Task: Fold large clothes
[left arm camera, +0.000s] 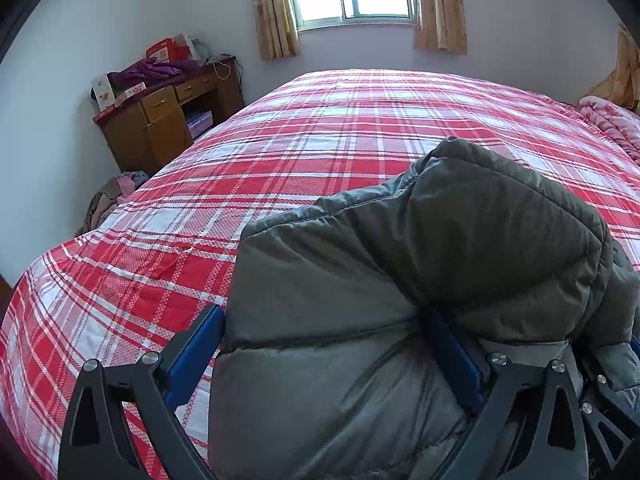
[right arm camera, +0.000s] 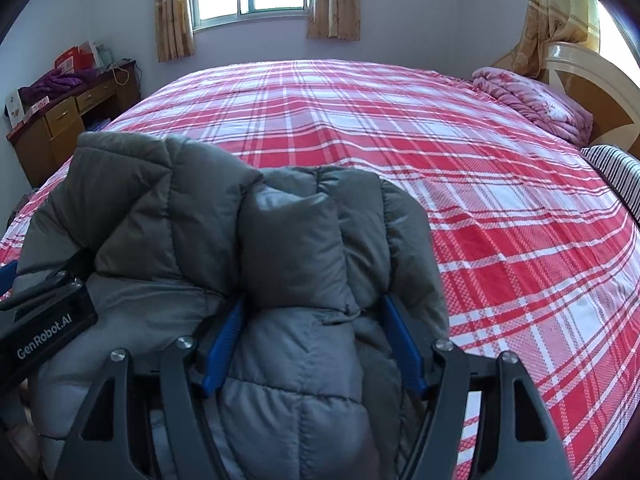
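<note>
Grey puffer jacket (left arm camera: 400,280) sits bundled at the near edge of the plaid bed (left arm camera: 280,152), spanning both my grippers. Left gripper (left arm camera: 324,356) stands wide, padding bulging between the pads, apparently unclamped. Right gripper (right arm camera: 316,340) pinches a quilted fold — jacket's bulk runs left of it, toward the left hand.

Grey puffer jacket (left arm camera: 360,280) bunched on red plaid bed (left arm camera: 280,152), between wide jaws
</note>
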`<state>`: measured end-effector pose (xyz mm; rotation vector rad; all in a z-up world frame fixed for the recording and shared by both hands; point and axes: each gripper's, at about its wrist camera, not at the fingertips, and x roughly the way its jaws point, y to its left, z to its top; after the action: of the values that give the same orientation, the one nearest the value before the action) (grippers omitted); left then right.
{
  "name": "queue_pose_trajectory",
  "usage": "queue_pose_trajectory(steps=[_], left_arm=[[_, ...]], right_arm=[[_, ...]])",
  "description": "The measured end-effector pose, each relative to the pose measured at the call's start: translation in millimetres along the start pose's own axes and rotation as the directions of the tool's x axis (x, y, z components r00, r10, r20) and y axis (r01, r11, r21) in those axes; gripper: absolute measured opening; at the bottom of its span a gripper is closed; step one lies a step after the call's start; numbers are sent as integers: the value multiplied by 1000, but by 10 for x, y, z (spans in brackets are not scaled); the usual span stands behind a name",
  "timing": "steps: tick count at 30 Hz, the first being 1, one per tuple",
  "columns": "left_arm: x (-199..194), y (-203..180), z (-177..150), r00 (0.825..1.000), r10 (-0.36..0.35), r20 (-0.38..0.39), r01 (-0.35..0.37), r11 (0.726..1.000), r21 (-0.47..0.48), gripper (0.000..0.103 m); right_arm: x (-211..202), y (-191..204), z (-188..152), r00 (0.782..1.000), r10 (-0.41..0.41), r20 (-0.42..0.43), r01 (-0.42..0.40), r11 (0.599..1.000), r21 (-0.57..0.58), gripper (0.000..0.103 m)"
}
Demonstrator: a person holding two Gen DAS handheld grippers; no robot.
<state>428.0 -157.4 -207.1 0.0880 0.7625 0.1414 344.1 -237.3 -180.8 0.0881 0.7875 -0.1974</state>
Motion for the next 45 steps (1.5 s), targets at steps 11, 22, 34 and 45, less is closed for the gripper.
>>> queue_pose_trajectory(steps=[11, 22, 34, 45], left_arm=[[66, -18, 7, 1000, 5, -25, -5, 1000, 6, 101], [87, 2, 17, 999, -9, -41, 9, 1000, 5, 101], [-61, -7, 653, 994, -63, 88, 59, 997, 48, 101], [438, -80, 433, 997, -77, -13, 77, 997, 3, 102]], right_arm=[[66, 28, 2, 999, 2, -45, -3, 1000, -7, 74], [106, 14, 15, 998, 18, -60, -18, 1000, 3, 74], [-425, 72, 554, 992, 59, 109, -63, 998, 29, 75], [236, -61, 417, 999, 32, -9, -32, 998, 52, 74]])
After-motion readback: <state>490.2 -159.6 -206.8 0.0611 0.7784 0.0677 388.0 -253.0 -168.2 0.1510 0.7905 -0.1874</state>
